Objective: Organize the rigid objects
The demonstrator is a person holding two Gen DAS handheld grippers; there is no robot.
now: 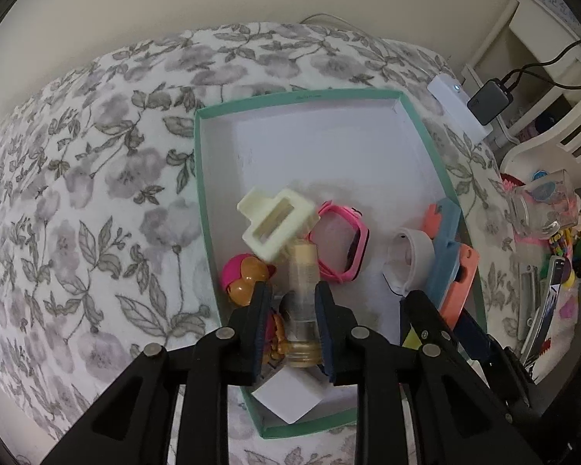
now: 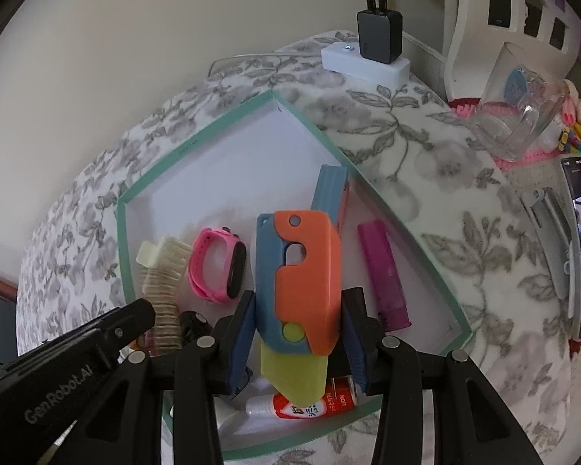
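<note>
right gripper (image 2: pixel 296 343) clamped across the waist of orange-and-blue toy knife (image 2: pixel 302 271), held low over teal-rimmed box (image 2: pixel 236 116); likely light, stiff, slick plastic, best pinched on flat flanks. left gripper (image 1: pixel 293 333) around clear glue stick (image 1: pixel 302 298), contact with pads uncertain.

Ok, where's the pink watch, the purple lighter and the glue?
pink watch (image 2: pixel 236 267): right wrist view, on its dark face.
purple lighter (image 2: pixel 381 267): right wrist view, middle of its body.
glue bottle (image 2: pixel 310 407): right wrist view, on its red label.
</note>
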